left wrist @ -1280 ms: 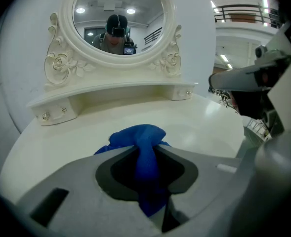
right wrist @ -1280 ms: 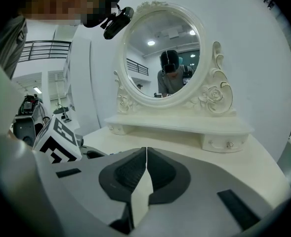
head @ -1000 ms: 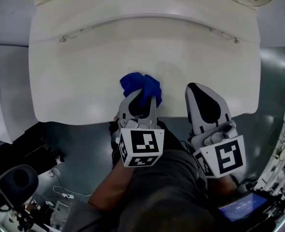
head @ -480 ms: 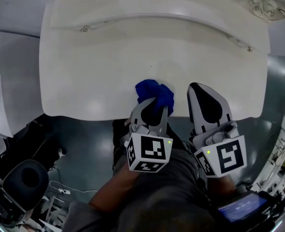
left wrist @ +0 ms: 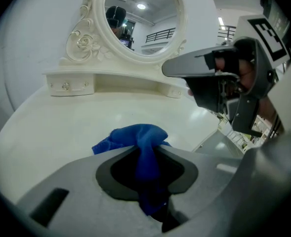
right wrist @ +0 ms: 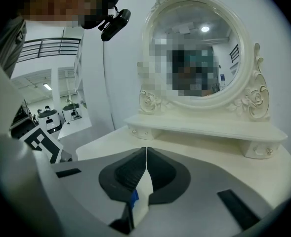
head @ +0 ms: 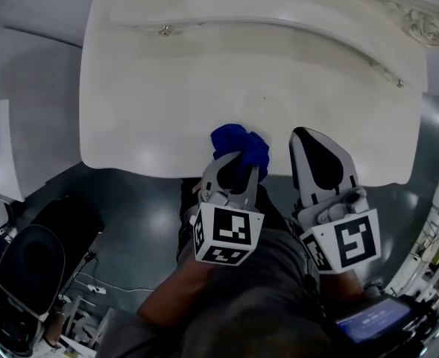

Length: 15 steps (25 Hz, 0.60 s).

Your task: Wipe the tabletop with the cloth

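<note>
A crumpled blue cloth lies on the white dressing-table top, close to its near edge. My left gripper is shut on the cloth, and in the left gripper view a fold of the cloth runs back between the jaws while the rest bunches on the table ahead of my left gripper. To the right of it my right gripper is shut on nothing, its tip just over the table's near edge. In the right gripper view the jaws of my right gripper meet with nothing between them.
A raised shelf with small drawers and an oval mirror stand along the table's back. Grey floor lies below the near edge. A black chair and cables sit at the lower left.
My left gripper has dragged the cloth across the tabletop, leftward and nearer the front edge. The right gripper has moved along beside it. Both stay shut.
</note>
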Each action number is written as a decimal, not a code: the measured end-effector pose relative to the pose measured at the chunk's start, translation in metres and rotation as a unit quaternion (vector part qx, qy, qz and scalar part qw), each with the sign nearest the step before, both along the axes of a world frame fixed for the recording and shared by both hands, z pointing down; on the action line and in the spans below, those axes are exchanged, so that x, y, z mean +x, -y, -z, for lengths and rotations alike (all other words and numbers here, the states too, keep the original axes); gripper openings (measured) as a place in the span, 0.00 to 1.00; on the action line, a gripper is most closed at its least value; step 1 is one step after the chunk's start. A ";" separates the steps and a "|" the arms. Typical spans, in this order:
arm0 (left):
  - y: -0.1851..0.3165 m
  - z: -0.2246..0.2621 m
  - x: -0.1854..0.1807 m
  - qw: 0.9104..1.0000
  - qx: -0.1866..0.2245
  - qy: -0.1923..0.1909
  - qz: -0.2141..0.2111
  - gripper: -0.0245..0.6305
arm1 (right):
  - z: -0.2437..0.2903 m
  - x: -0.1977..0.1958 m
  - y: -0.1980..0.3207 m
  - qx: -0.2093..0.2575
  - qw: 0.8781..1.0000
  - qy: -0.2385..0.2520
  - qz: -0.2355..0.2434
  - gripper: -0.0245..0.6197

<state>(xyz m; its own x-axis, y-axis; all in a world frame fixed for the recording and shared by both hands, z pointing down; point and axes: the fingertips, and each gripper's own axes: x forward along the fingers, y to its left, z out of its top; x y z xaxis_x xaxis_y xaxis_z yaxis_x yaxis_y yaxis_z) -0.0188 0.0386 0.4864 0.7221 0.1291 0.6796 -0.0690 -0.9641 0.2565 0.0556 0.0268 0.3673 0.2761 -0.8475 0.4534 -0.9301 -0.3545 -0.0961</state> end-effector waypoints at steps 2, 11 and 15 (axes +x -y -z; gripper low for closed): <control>0.010 -0.001 -0.008 1.000 0.001 0.001 0.005 0.18 | -0.001 -0.007 0.007 -0.001 1.000 0.001 0.003 0.06; 0.059 -0.003 -0.048 0.999 0.003 0.007 0.035 0.18 | 0.001 -0.045 0.040 0.002 1.000 0.001 0.018 0.06; 0.078 -0.005 -0.065 0.999 0.007 0.009 0.040 0.18 | 0.002 -0.060 0.054 0.002 1.000 -0.001 0.022 0.06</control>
